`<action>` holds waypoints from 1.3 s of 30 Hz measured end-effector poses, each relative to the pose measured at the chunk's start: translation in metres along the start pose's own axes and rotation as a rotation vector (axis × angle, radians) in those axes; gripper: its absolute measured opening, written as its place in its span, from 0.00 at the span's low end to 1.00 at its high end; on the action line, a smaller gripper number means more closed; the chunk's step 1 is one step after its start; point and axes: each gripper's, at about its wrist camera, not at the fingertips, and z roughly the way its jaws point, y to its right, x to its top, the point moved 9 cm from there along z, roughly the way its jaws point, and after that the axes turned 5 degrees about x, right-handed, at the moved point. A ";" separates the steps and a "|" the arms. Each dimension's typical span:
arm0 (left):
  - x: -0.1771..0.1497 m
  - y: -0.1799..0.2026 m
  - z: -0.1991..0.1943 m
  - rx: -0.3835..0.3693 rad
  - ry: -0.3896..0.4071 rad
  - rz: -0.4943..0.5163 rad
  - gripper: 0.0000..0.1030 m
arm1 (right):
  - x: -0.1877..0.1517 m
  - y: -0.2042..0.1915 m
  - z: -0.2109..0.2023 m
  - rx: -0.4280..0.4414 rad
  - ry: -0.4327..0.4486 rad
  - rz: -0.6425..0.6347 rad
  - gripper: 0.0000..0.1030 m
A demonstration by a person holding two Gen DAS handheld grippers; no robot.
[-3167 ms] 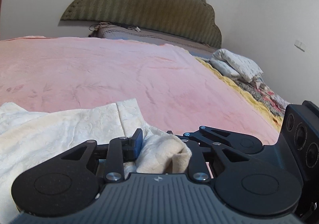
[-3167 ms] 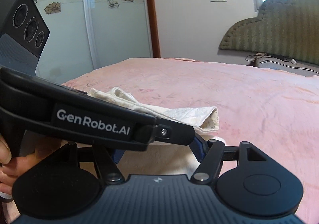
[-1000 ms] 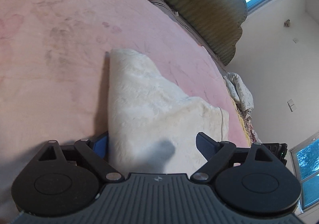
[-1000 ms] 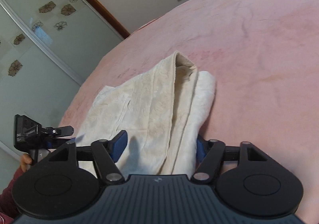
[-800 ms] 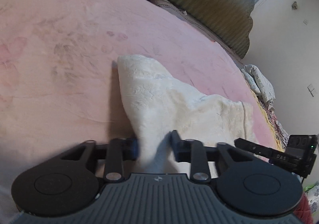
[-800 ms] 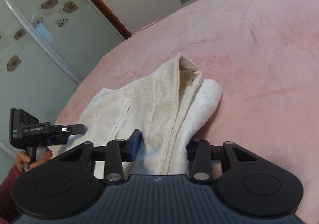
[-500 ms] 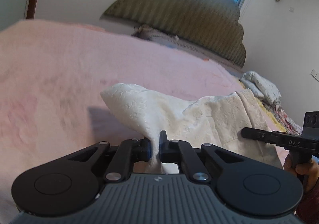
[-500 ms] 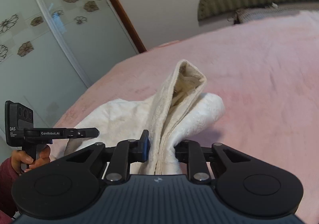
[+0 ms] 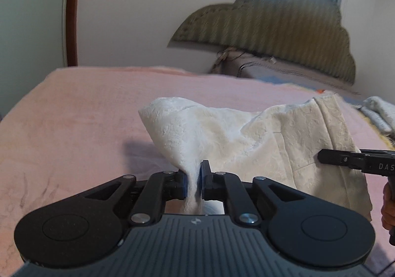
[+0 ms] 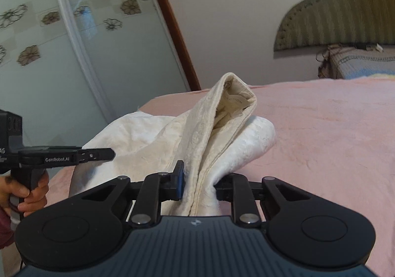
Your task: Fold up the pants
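Pants [image 9: 246,138] of cream, embossed fabric now hang lifted off the pink fleecy bedspread [image 9: 74,116], where a second ago they lay flat between spread jaws. The left gripper [image 9: 193,182] is clenched on a thin pinch of cloth, the fold rising toward 12 o'clock. The right gripper [image 10: 197,182] is clamped on a thicker bunch by the seamed waistband [image 10: 237,101], at 3 o'clock from the left.

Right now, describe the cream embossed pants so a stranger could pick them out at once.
Find the wide bed under the pink fleece blanket that fills the room. The cream embossed pants are the only pale bundle on it, pinched at one end by the left gripper and at the waistband end by the right gripper.
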 end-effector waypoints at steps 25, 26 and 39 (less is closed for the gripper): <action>-0.066 -0.022 -0.057 0.275 -0.022 0.018 0.76 | -0.084 -0.025 -0.030 -0.253 -0.050 -0.106 0.43; -0.065 -0.019 -0.059 0.274 -0.019 0.024 0.76 | -0.081 -0.031 -0.036 -0.230 -0.023 -0.107 0.43; -0.074 -0.011 -0.056 0.271 -0.069 -0.009 0.77 | -0.098 -0.039 -0.013 -0.267 -0.076 -0.157 0.47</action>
